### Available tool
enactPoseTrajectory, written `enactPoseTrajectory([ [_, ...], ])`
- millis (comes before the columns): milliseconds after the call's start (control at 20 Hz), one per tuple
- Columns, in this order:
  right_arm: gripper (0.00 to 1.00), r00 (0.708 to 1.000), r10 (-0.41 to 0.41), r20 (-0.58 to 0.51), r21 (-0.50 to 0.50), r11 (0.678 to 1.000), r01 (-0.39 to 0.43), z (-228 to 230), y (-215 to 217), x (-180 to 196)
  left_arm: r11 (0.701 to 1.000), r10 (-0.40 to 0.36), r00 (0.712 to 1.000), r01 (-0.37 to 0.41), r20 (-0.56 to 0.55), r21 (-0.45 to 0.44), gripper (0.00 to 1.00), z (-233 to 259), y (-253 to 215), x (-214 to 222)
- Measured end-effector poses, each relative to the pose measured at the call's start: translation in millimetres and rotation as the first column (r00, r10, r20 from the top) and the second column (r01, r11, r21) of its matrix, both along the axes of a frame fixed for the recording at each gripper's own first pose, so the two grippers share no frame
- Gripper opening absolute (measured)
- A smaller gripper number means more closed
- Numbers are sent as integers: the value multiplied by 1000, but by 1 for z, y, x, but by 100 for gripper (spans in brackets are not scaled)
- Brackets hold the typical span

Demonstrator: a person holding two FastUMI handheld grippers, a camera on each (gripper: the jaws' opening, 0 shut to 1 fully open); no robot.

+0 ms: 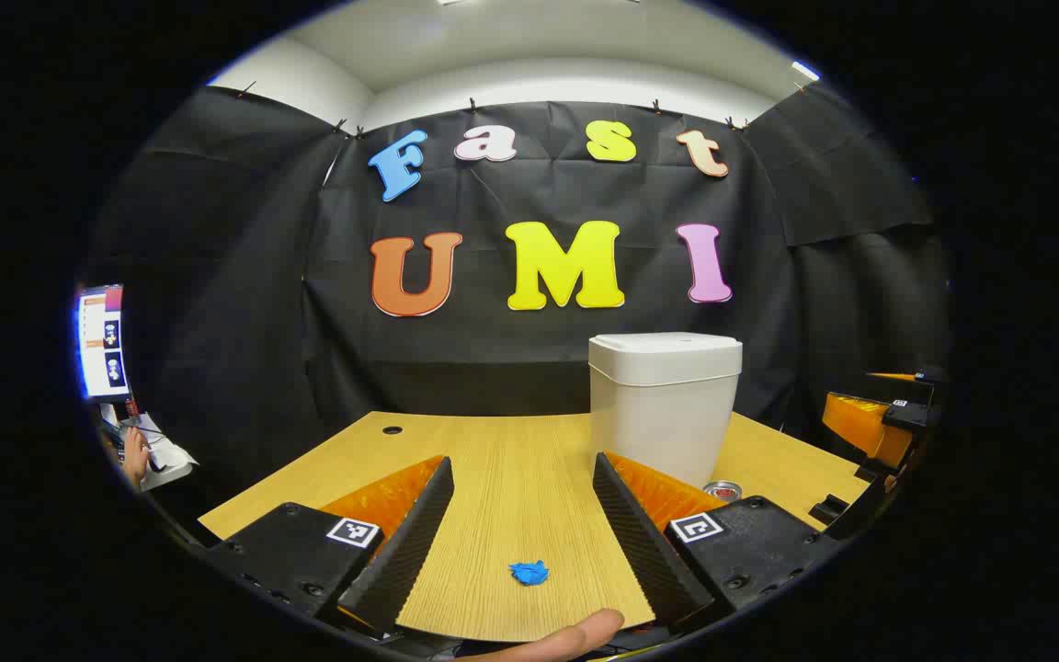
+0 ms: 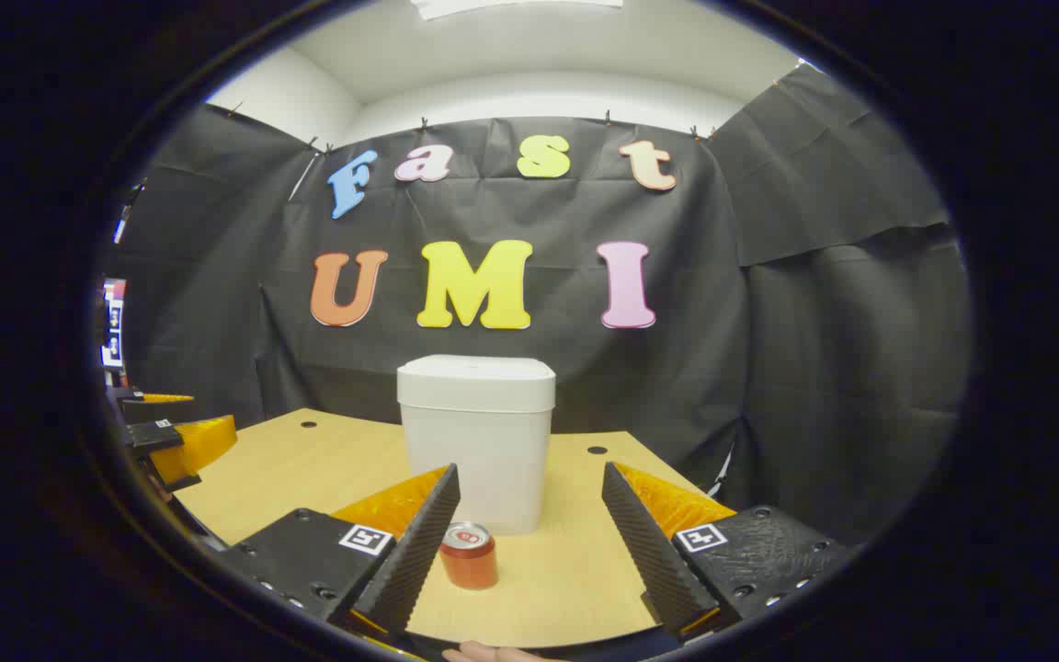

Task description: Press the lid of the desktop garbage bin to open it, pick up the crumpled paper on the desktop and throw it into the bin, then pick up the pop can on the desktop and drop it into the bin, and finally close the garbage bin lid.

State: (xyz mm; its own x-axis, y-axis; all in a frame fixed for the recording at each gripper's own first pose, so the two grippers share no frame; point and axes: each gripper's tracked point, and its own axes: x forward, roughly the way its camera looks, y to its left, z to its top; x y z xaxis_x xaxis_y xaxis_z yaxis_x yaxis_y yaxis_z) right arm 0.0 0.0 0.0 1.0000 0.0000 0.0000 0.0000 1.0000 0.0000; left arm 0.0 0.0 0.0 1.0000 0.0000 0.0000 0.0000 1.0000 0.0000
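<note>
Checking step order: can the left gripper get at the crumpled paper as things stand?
Probably yes. The left gripper is open, and the crumpled paper lies on bare table between its fingers, nothing in the way. The bin stands farther back, lid shut.

Both the left tool (image 1: 522, 501) and the right tool (image 2: 529, 524) hang level with fingers spread wide, gripping nothing.

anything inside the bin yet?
Can't tell. The bin has its lid shut, hiding the inside. The blue crumpled paper and pop can both sit on the desk.
</note>
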Motion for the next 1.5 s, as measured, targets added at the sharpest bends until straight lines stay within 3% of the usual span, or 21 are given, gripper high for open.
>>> enactPoseTrajectory([
  [1500, 94, 998, -33, -53, -33, 999, 31, -30, -10, 18, 999, 36, 998, -36, -44, -5, 99, -12, 14, 6],
])
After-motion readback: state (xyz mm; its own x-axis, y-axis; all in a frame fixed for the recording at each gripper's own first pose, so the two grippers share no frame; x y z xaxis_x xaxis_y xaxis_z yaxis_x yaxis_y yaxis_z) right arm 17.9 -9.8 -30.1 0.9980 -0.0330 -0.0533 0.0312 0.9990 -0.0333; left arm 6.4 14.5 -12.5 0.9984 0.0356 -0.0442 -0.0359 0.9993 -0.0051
